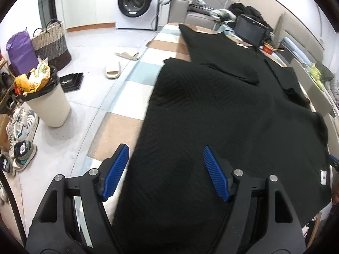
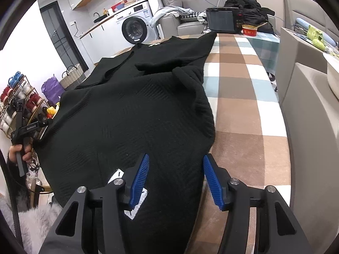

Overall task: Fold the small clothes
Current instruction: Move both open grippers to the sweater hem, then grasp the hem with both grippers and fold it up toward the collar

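Observation:
A black textured knit garment (image 1: 222, 114) lies spread on a checked tablecloth (image 1: 118, 131), one sleeve folded across its upper part. It also shows in the right wrist view (image 2: 131, 114), with a white label (image 2: 137, 203) at its near hem. My left gripper (image 1: 166, 169) is open, its blue pads straddling the garment's near left edge. My right gripper (image 2: 175, 177) is open over the near right hem, and the cloth lies between its fingers. The left gripper also shows in the right wrist view (image 2: 23, 127), held in a hand at the garment's left edge.
A black tablet screen (image 2: 222, 21) and a red bowl (image 2: 251, 29) stand at the table's far end. A full trash bin (image 1: 45, 97), slippers (image 1: 113, 69), shoes and a woven basket (image 1: 52, 42) are on the floor at left. A grey sofa (image 2: 307, 97) borders the right.

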